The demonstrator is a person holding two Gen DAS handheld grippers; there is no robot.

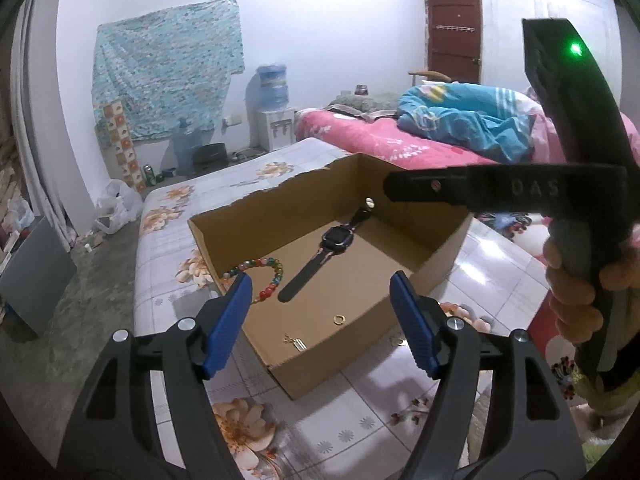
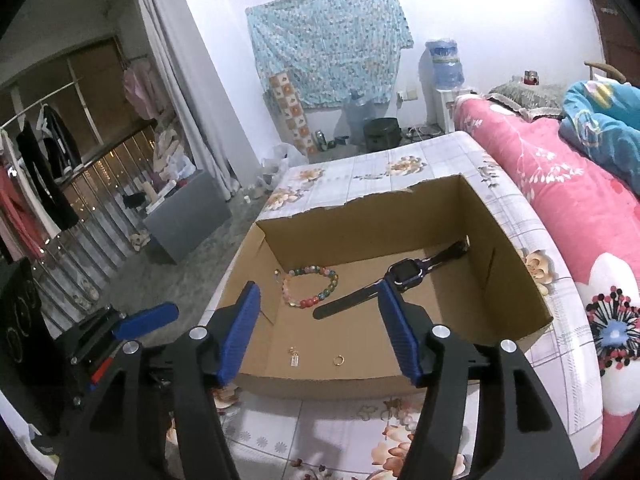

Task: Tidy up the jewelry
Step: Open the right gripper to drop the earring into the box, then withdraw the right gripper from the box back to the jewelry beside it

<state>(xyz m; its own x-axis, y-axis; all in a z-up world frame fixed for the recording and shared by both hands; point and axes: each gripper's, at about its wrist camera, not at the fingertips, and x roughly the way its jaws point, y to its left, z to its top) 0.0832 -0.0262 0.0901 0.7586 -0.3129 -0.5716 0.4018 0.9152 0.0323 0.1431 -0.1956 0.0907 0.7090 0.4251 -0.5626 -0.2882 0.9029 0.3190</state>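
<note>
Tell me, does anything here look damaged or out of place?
Yes. The cardboard box has a ragged, torn far rim. Also, one small gold ring lies outside it on the tablecloth, while another gold ring sits inside.

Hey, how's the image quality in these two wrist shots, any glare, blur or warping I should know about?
Left wrist view: fisheye bends the walls, a green indicator light blooms, and the tablecloth shows glossy glare. Right wrist view: the same curved edges, dim at the left, with the watch and bead bracelet in the cardboard box reasonably sharp.
</note>
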